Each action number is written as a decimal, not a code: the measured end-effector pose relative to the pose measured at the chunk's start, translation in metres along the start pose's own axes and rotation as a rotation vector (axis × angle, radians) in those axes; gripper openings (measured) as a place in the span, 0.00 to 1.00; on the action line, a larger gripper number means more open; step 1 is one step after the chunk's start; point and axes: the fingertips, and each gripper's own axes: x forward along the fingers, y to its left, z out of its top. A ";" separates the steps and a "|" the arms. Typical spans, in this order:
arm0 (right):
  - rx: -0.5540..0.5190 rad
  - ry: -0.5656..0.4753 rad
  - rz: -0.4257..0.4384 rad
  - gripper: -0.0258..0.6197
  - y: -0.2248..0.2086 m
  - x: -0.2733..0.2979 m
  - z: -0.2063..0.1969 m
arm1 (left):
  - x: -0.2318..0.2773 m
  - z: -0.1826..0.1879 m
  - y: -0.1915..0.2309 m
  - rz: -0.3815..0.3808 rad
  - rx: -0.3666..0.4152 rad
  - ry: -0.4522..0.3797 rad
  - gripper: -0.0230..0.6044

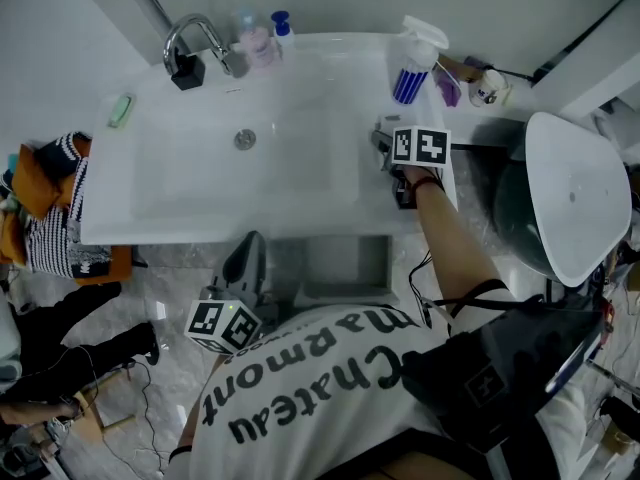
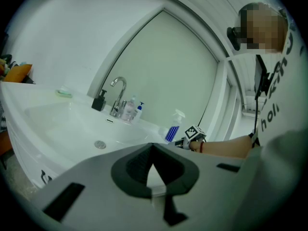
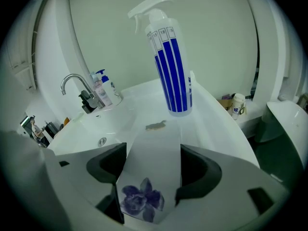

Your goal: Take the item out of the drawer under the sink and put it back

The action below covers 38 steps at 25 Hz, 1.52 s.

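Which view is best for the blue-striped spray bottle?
Right gripper view: the spray bottle stands large, full height, stripes clear. Head view sees the bottle foreshortened from above; left gripper view shows the bottle small and distant.

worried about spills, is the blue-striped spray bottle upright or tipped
Upright: the blue-striped plastic spray bottle stands on its base, trigger uppermost.

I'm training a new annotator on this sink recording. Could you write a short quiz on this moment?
1. True or false: the spray bottle lies on its side in the basin.
2. The left gripper has its jaws: A) wide apart B) together C) on a bottle.
3. What lies between the jaws of the right gripper?
Key: 1 false, it stands upright on the sink counter; 2 B; 3 a white packet with a purple flower print.
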 end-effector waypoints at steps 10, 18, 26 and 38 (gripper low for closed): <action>-0.017 0.036 -0.014 0.56 0.003 0.003 0.000 | -0.006 0.009 -0.002 0.001 -0.010 -0.017 0.05; -0.040 0.048 -0.041 0.56 0.005 0.004 0.001 | -0.018 0.013 -0.001 0.026 -0.022 -0.041 0.05; -0.081 0.030 -0.080 0.56 0.008 -0.003 -0.001 | -0.040 0.017 0.002 0.055 -0.005 -0.068 0.05; -0.183 -0.169 -0.172 0.56 0.030 -0.072 0.019 | -0.070 0.018 0.014 -0.008 0.008 -0.076 0.05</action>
